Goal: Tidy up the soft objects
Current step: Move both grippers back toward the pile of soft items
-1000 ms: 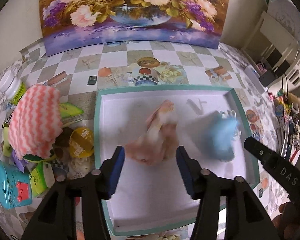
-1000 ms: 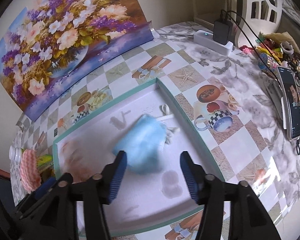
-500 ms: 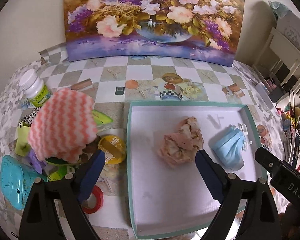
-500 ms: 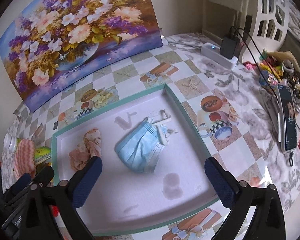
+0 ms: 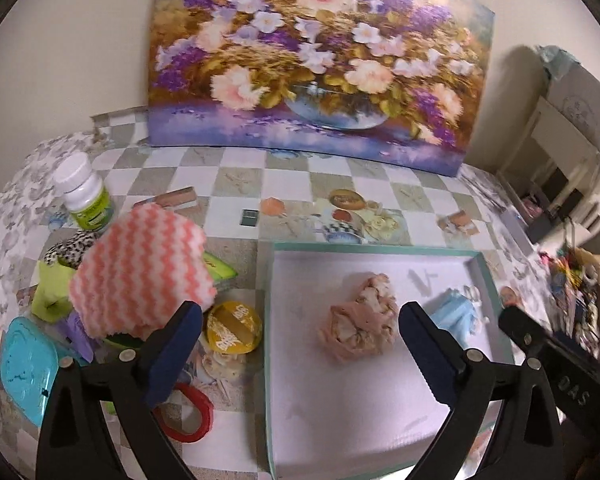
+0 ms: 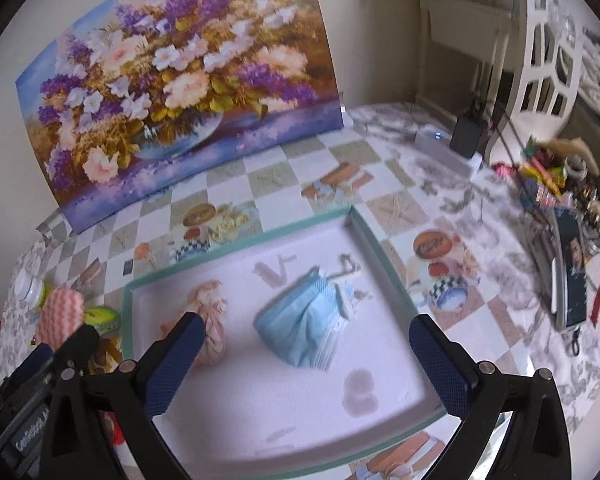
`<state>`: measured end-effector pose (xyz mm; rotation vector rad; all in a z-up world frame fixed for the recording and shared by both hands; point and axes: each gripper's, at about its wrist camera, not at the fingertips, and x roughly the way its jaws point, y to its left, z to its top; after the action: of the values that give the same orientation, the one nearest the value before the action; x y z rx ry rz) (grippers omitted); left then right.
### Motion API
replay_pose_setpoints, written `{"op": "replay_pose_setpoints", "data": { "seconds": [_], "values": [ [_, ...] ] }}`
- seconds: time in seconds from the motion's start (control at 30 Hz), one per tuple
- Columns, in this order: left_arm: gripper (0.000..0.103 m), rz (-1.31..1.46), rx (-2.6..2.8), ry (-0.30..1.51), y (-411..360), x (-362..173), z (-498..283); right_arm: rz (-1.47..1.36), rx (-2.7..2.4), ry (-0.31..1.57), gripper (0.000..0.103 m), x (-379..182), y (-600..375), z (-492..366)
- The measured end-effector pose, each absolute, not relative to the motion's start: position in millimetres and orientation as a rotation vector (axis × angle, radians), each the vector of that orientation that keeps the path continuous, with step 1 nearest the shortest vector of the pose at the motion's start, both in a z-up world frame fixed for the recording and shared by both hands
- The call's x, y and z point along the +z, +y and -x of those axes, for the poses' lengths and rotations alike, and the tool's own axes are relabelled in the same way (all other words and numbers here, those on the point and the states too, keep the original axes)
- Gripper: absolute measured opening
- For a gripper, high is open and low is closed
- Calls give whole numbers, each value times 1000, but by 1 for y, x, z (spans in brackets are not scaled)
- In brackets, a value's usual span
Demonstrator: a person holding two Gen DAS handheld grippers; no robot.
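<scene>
The table with a checkered printed cloth carries a shallow teal-rimmed white tray, a white pill bottle, a yellow round tin and, perhaps, a red tape ring.

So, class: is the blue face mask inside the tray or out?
Inside: the blue face mask lies crumpled on the floor of the tray, beside the pink cloth.

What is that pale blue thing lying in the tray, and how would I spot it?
Find the big flower painting at the back of the table; in front lies a shallow white tray with a teal rim. Two soft things lie in it. The pleated pale blue face mask with white ear loops lies nearer the right wall, apart from the crumpled pinkish cloth beside it.
</scene>
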<state>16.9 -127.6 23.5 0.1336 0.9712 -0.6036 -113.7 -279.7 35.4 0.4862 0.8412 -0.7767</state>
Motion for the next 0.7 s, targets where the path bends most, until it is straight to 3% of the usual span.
{"op": "replay_pose_setpoints", "data": {
  "seconds": [0.4,0.7],
  "values": [
    [99,-212,-435,871,-112,39,-17,-490,-751,706,103,51,-265,116],
    [99,-140,-401,957,-82,41,-36,-505,-679,783,103,43,-248,99]
  ]
}}
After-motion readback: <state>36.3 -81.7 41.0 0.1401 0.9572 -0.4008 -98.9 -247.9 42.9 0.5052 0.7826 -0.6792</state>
